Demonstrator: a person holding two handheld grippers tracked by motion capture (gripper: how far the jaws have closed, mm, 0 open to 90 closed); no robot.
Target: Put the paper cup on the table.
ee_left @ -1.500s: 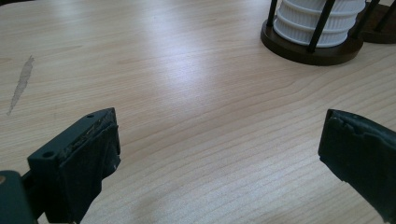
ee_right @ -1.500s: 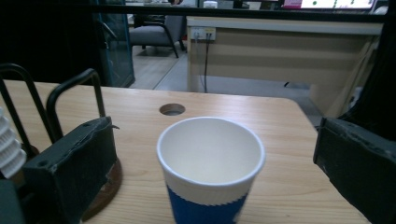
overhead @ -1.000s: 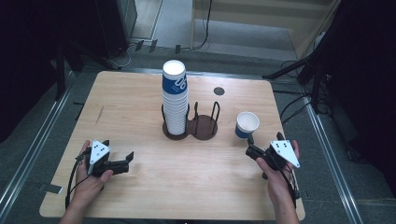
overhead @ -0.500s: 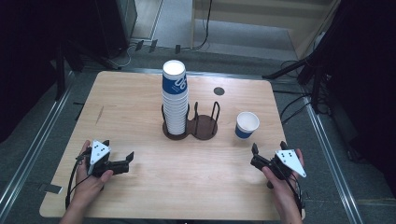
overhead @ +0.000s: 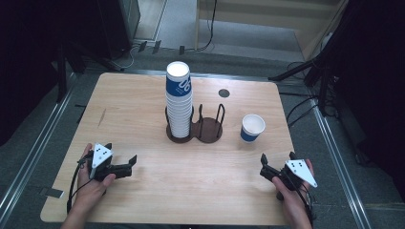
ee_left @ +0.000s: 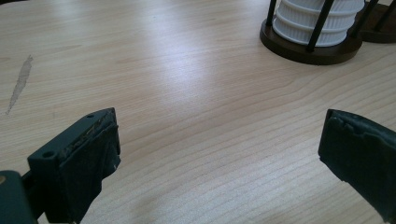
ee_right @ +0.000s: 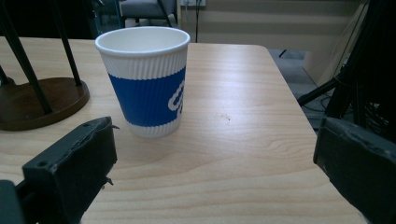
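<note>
A tall stack of blue-and-white paper cups point(overhead: 178, 100) stands in the left ring of a dark wooden holder point(overhead: 208, 134) at the table's middle. Its ribbed bottom point(ee_left: 322, 21) shows at the top right of the left gripper view. One single cup point(overhead: 251, 127) point(ee_right: 144, 79) stands upright on the table to the right of the holder. My right gripper point(overhead: 264, 167) point(ee_right: 215, 158) is open, a short way in front of that cup and not touching it. My left gripper point(overhead: 130, 165) point(ee_left: 219, 154) is open over bare wood at the near left.
The holder's right ring point(ee_right: 37, 102) is empty. The wooden table point(overhead: 119, 105) has a small dark hole point(overhead: 223, 93) at the back right. Dark stand legs and cables point(overhead: 310, 71) lie on the floor past the right edge.
My right gripper has drawn back from the single cup toward the near edge, jaws open. The cup stays upright where it was. The left gripper has not moved.
</note>
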